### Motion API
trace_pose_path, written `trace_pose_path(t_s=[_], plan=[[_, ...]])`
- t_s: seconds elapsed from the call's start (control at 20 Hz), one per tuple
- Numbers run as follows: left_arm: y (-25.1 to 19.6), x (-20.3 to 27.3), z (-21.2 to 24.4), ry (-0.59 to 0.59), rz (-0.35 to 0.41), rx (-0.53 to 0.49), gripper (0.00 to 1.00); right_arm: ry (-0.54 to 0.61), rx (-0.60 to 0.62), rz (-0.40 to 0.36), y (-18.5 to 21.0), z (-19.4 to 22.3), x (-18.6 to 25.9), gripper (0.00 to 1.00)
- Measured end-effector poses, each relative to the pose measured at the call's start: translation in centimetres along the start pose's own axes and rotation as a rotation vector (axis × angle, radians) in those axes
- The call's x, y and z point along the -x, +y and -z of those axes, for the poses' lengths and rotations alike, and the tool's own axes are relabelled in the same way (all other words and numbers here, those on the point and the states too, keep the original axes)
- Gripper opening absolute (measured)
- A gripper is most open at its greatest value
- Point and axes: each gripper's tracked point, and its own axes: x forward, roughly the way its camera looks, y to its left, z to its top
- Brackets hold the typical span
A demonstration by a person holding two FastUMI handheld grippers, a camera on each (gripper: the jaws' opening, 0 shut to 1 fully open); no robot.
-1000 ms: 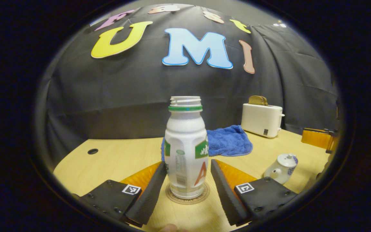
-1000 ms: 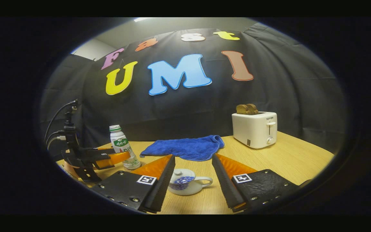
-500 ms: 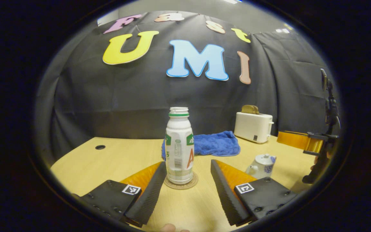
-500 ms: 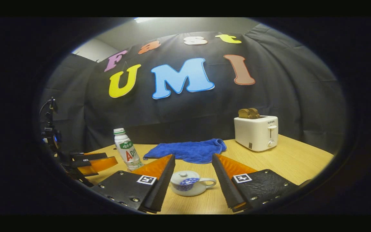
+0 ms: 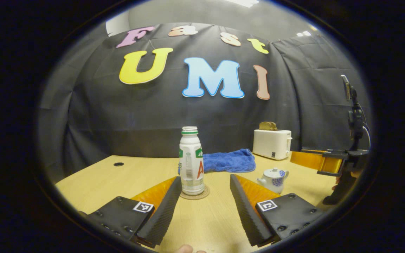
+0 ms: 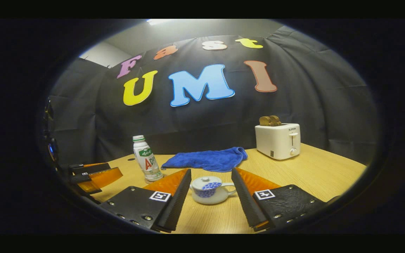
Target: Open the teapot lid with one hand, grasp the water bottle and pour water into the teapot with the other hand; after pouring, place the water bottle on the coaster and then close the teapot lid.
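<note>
Left claw (image 5: 206, 207) open, empty, now pulled back from bottle (image 5: 191, 165), which stands upright w/ no cap on coaster (image 5: 195, 195). Right claw (image 6: 211, 203) open, w/ teapot (image 6: 210, 189) on worktop (image 6: 315, 175) just beyond its tips, lid on. Behind: blue cloth (image 6: 207, 159), toaster (image 6: 277, 140) w/ bread. Bottle label too small to read.

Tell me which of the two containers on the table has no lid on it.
The bottle on the coaster: its neck is uncapped. The teapot has its lid on.
</note>
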Motion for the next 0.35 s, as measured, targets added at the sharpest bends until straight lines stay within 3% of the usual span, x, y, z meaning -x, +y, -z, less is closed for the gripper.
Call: trace_pose_path(t_s=[0.35], plan=[[-0.3, 2.7, 0.6, -0.023, -0.054, 0.004, 0.96, -0.036, 0.075, 0.025, 1.1, 0.9, 3.4, 0.72]])
